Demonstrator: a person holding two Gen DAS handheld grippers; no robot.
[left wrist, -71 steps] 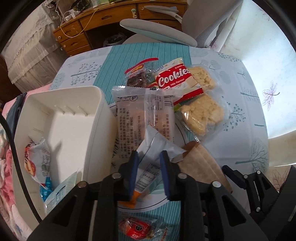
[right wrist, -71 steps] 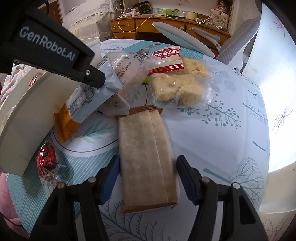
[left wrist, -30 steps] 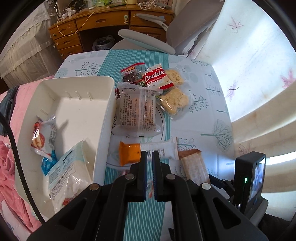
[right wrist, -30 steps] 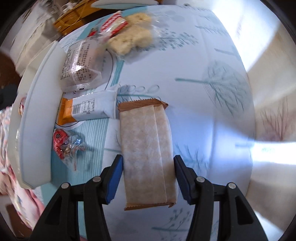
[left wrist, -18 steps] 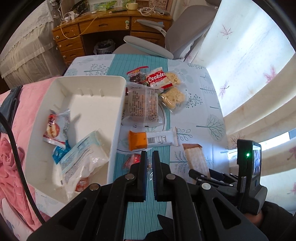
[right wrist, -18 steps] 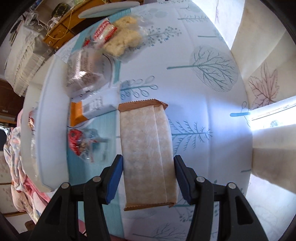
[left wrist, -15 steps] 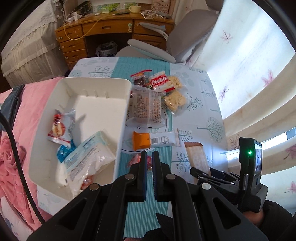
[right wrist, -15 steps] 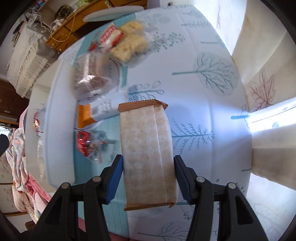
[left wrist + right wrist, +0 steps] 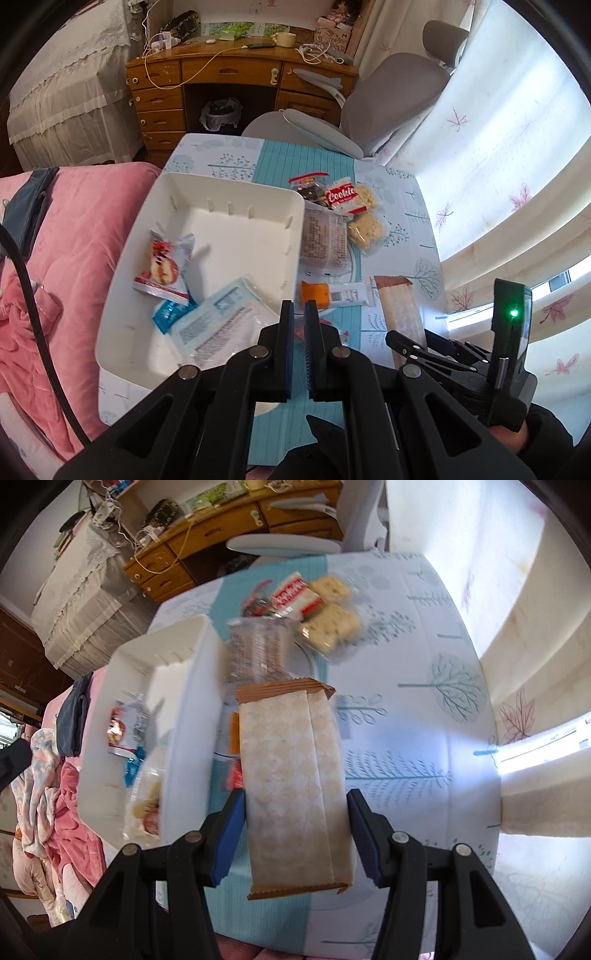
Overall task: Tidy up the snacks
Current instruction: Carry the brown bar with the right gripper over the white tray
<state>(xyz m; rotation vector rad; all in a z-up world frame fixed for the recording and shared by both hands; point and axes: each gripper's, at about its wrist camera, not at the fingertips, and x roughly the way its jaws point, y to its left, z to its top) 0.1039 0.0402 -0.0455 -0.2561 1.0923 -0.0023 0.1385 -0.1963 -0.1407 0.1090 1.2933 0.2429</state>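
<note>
My right gripper (image 9: 295, 834) is shut on a long beige wafer packet (image 9: 291, 775) and holds it high above the table; the packet also shows in the left wrist view (image 9: 400, 314). My left gripper (image 9: 299, 332) is shut and empty, raised over the table's near edge. A white bin (image 9: 207, 206) on the left holds a red-and-white snack bag (image 9: 162, 266), a pale blue packet (image 9: 218, 325) and a small blue wrapper (image 9: 168, 314). On the table lie an orange-and-white bar (image 9: 336, 293), a clear cake packet (image 9: 325, 240), a red Cookies pack (image 9: 341, 195) and rice crackers (image 9: 367, 229).
A pink blanket (image 9: 66, 229) lies left of the bin. A grey office chair (image 9: 388, 96) and a wooden desk (image 9: 221, 81) stand beyond the table. A curtained bright window (image 9: 498, 166) is on the right. The bin's right wall (image 9: 192, 709) runs beside the held packet.
Both grippers have risen well above the table. The right gripper lifted the wafer packet and swung it left toward the bin. The left gripper let go of the orange-and-white bar and shut.
</note>
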